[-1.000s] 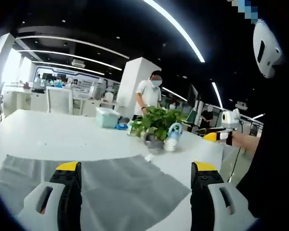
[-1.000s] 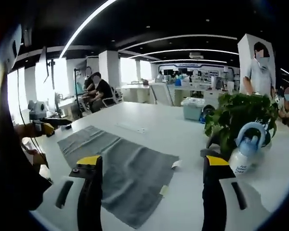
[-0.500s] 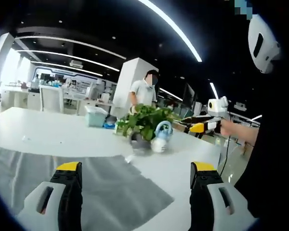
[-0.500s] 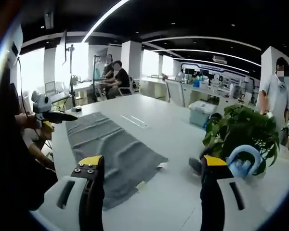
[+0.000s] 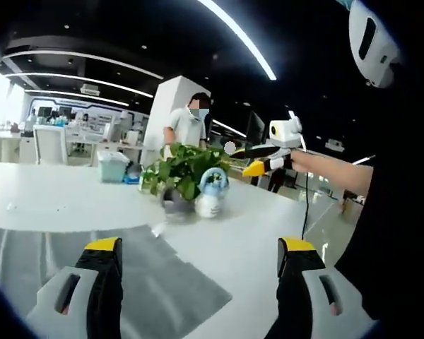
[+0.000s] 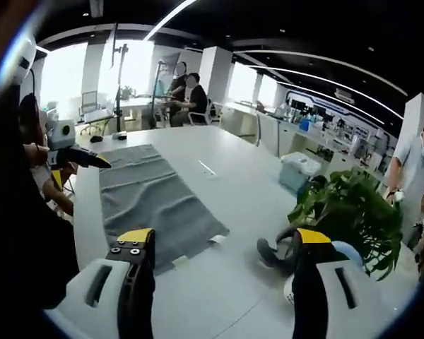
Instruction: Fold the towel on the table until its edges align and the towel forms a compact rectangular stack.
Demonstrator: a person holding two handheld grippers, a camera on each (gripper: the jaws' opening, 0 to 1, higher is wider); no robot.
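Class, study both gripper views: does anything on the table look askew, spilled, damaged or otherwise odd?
Nothing stands out. The grey towel lies spread flat on the white table, only lightly rippled. The potted plant stands upright beside it, with no spill visible.

We are seeing ceiling strip lights and bright windows glaring, edges bending, everything slightly blurred.

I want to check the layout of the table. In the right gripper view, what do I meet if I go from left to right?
Left gripper held at the table's edge → grey towel lying flat → clear plastic box → potted plant → standing person in a light shirt.
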